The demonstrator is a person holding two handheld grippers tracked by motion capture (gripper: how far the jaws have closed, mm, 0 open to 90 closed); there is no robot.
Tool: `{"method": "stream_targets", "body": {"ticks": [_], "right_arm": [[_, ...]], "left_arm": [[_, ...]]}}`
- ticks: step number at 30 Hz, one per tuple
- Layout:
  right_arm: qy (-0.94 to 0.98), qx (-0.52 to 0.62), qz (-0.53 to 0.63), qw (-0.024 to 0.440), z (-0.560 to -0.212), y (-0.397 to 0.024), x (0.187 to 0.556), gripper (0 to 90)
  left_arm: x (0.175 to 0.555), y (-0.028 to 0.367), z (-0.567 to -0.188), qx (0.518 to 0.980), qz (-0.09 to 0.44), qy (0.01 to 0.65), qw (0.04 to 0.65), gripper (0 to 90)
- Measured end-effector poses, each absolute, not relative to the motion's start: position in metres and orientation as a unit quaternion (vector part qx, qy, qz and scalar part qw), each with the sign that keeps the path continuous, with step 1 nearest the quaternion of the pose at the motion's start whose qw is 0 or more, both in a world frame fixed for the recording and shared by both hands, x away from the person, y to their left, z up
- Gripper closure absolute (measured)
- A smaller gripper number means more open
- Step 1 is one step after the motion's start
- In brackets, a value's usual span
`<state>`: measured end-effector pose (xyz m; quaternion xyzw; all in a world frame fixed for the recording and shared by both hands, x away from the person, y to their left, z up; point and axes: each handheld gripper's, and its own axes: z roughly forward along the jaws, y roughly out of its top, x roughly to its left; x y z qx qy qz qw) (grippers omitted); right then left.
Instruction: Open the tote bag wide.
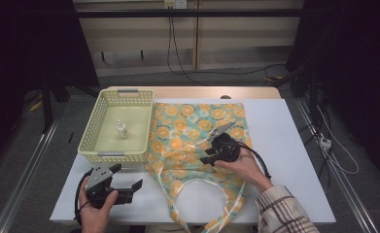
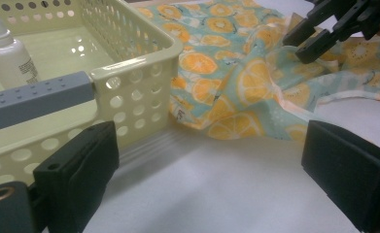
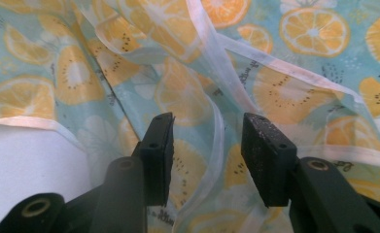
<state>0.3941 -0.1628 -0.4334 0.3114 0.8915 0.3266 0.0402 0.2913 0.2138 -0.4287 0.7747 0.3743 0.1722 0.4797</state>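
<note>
A teal cloth (image 1: 187,131) printed with orange slices lies spread on the white table (image 1: 294,160), its white straps (image 1: 202,183) looping toward the front edge. My right gripper (image 1: 208,150) rests low on the cloth's middle. In the right gripper view its jaws (image 3: 207,155) stand partly apart, with a white strap (image 3: 215,127) running between the pads, which do not press on it. My left gripper (image 1: 128,175) is held at the table's front left, open and empty. In its own view the left gripper (image 2: 212,165) faces the basket corner and the cloth (image 2: 236,82).
A pale yellow perforated basket (image 1: 93,127) with grey handles sits at the left, close beside the cloth's left edge, and holds a small white bottle (image 1: 122,129). In the left gripper view the basket's corner (image 2: 139,63) is close, the bottle (image 2: 8,58) inside. Cables lie on the floor beyond.
</note>
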Motion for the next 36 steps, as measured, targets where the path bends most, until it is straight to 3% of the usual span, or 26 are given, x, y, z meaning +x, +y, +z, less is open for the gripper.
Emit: {"method": "stream_targets", "body": {"ticks": [6, 12, 24, 36], "right_arm": [[0.898, 0.308, 0.313, 0.031, -0.445, -0.157, 0.399, 62.6], [0.903, 0.302, 0.303, 0.043, -0.449, -0.153, 0.397, 90.0], [0.856, 0.321, 0.388, 0.116, -0.411, -0.171, 0.396, 90.0], [0.827, 0.329, 0.430, 0.151, -0.377, -0.176, 0.414, 90.0]], "left_arm": [[0.291, 0.215, -0.428, 0.773, 0.174, 0.376, 0.480, 6.2], [0.291, 0.215, -0.428, 0.773, 0.174, 0.375, 0.481, 6.2], [0.291, 0.214, -0.428, 0.772, 0.175, 0.377, 0.481, 6.2], [0.292, 0.215, -0.428, 0.773, 0.171, 0.376, 0.482, 6.2]]}}
